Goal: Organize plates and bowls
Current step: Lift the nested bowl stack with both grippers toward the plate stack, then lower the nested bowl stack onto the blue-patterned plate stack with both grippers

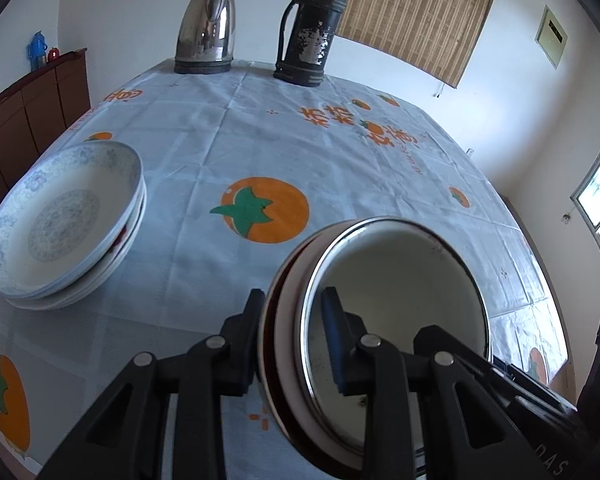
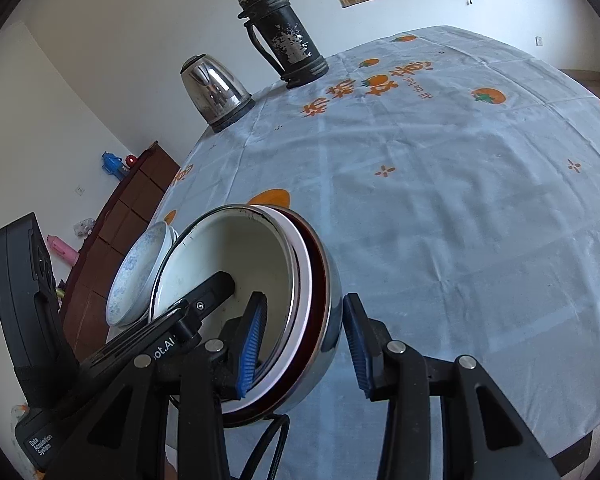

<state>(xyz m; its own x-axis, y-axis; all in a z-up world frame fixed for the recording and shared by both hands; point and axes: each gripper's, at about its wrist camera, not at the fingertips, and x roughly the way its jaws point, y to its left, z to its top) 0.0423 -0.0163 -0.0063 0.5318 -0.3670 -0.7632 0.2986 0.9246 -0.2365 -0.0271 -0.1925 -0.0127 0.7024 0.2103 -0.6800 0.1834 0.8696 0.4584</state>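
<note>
The left gripper (image 1: 296, 336) is pinching the rim of the nested white enamel bowls (image 1: 396, 280) at lower centre. The right gripper (image 2: 304, 344) is straddling the opposite wall, fingers spread. Stacked blue-patterned porcelain plates (image 1: 64, 220) are sitting at left on the persimmon-print tablecloth (image 1: 340, 184).

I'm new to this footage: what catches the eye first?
The nested bowls tipped on edge, with the left gripper and right gripper each straddling the rim. Next, the blue-patterned plates stacked at the left, then the steel kettle and worn flask at the table's far edge.
</note>
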